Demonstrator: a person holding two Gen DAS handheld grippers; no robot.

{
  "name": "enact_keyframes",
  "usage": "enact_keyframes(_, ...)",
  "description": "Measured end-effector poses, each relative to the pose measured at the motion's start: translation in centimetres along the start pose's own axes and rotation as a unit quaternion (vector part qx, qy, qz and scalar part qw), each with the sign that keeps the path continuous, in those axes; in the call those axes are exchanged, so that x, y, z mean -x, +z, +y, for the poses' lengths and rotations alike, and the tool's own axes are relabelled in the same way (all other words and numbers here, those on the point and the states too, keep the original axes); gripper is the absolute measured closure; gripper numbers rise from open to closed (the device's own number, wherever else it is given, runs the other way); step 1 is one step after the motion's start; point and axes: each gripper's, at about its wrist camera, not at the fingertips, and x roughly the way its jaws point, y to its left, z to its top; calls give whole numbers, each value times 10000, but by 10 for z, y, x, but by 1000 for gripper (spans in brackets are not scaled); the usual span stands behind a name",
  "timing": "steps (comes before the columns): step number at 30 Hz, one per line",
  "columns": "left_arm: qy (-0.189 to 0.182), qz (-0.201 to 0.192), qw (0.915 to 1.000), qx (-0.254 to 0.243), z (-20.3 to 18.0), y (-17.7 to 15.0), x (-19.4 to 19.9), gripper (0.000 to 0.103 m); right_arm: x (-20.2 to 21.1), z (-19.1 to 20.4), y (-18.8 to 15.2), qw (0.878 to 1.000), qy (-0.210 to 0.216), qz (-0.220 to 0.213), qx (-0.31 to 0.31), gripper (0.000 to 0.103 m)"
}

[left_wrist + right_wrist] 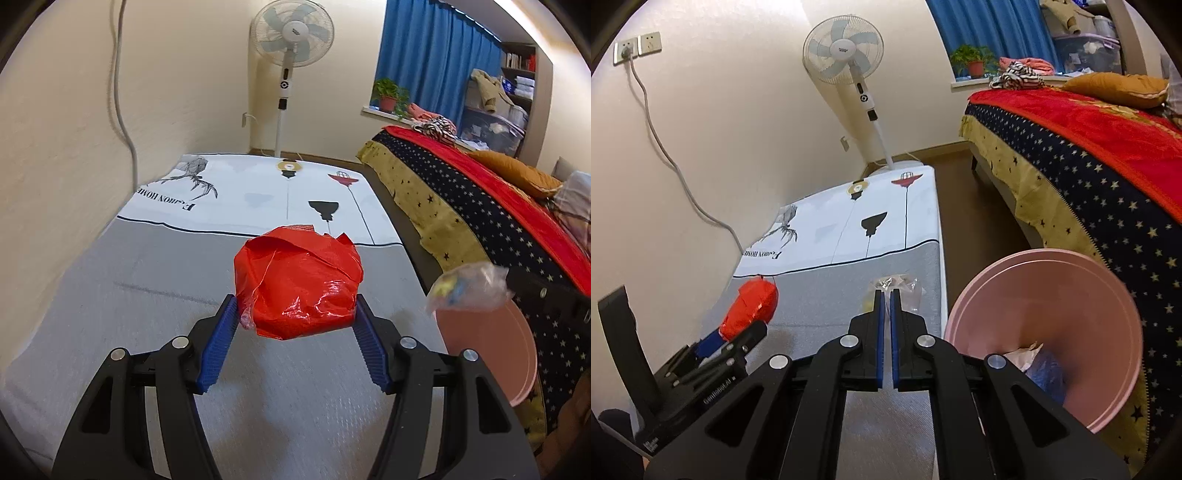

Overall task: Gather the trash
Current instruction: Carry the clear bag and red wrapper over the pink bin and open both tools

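Presently, we find the left gripper [295, 314] clamped on a crumpled red bag [299, 284], its blue pads [221, 339] pressed against both sides of the bundle. The bag is held above a low table [129, 295] with a grey and white printed cover, set against the wall.

We note the right gripper [886, 295] with its jaws drawn together on a clear plastic wrapper [894, 286], which bunches out beyond the fingertips. From the left wrist view, the same wrapper [465, 286] shows coloured print inside and hangs above the rim of a pink bin [491, 339].

The pink bin [1052, 288] stands just beside the table, between it and a bed [1089, 155] with a star-patterned cover. We see crumpled white and blue refuse [1039, 363] already lying in its bottom.

A pedestal fan [291, 37] stands at the far end of the table. Beyond the bed, a potted plant [388, 96] sits on the sill before a blue curtain [424, 55].
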Motion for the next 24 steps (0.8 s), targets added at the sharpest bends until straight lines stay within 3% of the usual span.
enact_keyframes(24, -380, -97, 9984, -413, -40, -6, 7, 42, 45, -28, 9, 9981, -456, -409, -94, 100)
